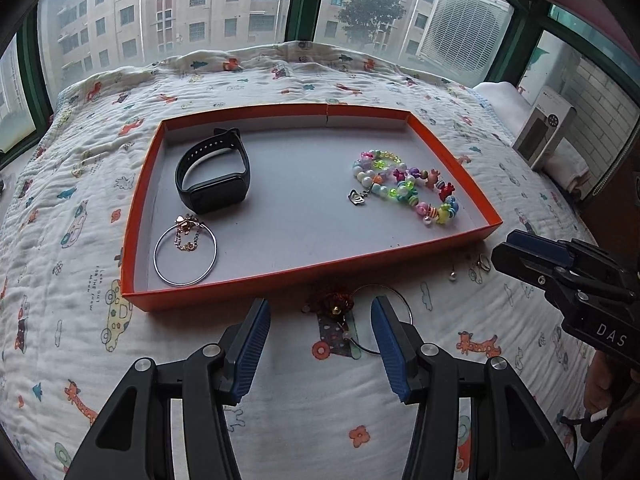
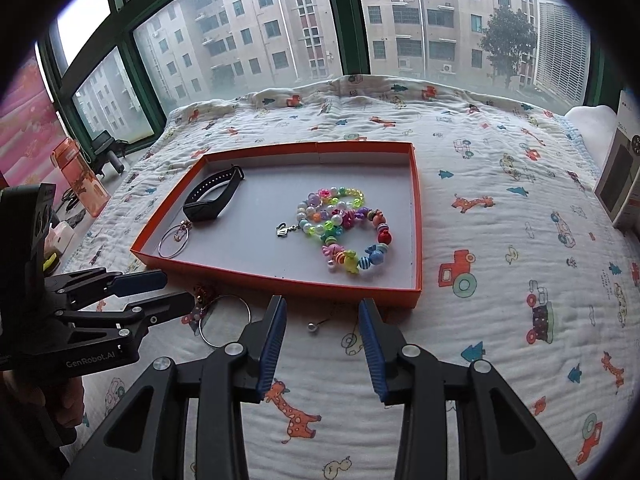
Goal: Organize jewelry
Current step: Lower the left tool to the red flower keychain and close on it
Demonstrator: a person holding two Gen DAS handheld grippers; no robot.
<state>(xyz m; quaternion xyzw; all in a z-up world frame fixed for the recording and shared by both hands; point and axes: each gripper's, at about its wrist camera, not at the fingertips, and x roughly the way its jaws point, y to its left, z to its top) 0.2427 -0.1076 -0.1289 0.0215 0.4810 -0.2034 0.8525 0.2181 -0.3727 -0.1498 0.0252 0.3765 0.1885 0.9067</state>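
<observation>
Inside the orange tray [image 1: 456, 160] you already have three pieces and a fourth tucked with them: one black smart band [image 1: 214, 172] at the far left, one plain silver bangle [image 1: 185, 254] at the near left corner with one small rose-gold chain [image 1: 186, 236] lying across it, and one multicoloured bead bracelet [image 1: 404, 188] on the right, its small silver charm pointing toward the middle. By my reading, that puts you a little past halfway.

Outside the tray, on the bed's printed blanket [image 1: 80, 184] just beside the near wall, three things are left as far as I can count: one thin silver hoop [image 2: 224, 320] with a red flower ornament [image 1: 334, 304] on its rim, one pearl drop earring [image 2: 314, 326], and one small ring-like piece [image 1: 482, 262] near it, too small to name surely.

Your left hand-held gripper [image 1: 320, 336] hangs half open over the hoop, the red ornament showing between its fingers, nothing pinched yet. Your right hand-held gripper [image 2: 322, 338] is released and empty, its jaws parted above the blanket near the pearl earring, pads touching nothing.

Beyond the bed you have one window with green frames, one boxed item at the right, and one orange bottle [image 2: 80, 176] on the left sill.
</observation>
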